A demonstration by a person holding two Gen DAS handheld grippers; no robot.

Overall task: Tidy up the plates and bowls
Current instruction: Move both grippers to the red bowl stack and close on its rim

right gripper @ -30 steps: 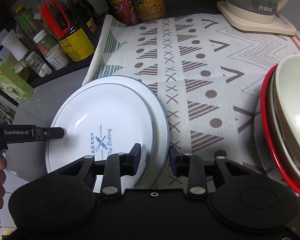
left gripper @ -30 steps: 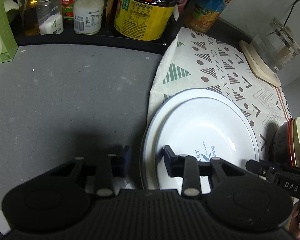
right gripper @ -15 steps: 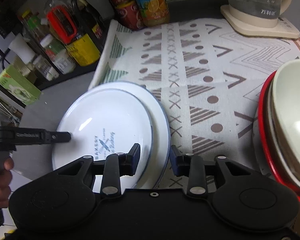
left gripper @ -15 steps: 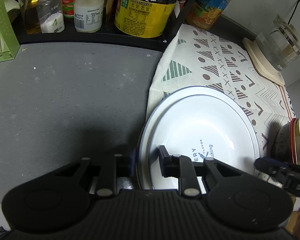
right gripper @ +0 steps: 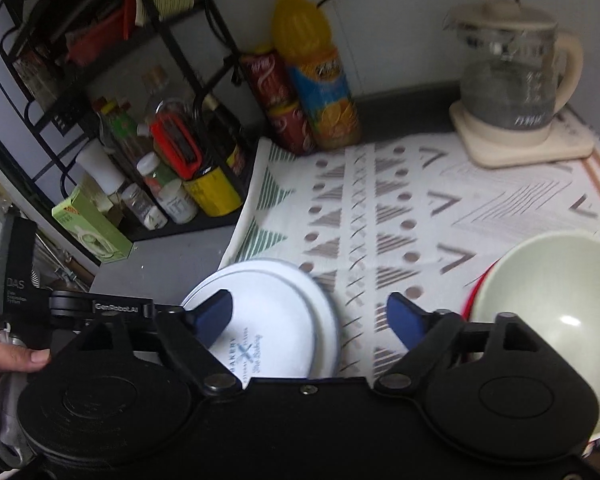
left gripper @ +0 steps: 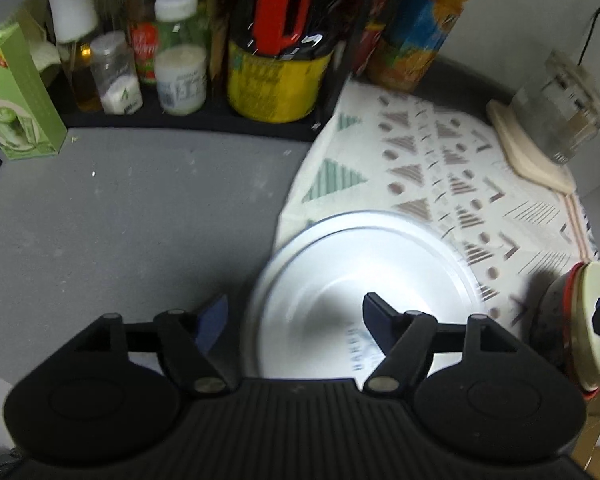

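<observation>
Both grippers, left (left gripper: 296,316) and right (right gripper: 312,316), jaws just opened, spread, holding nothing. Stacked white enamel plates (right gripper: 276,312) rest half off patterned cloth (right gripper: 440,216), uneven footing. Risk: stack slides. Nested pale-green bowl in red bowl (right gripper: 556,312) sits near right finger; careless swing knocks it.

1. The left gripper (left gripper: 296,316) is matte black, with a ribbed top plate, two round housings and silver pivot pins on its linkage arms.
2. The right gripper (right gripper: 310,318) is black too, with blue finger pads (right gripper: 406,322) and a small centre screw.
3. White "GenRobot.AI" and "DAS" lettering marks the left gripper's side.
</observation>
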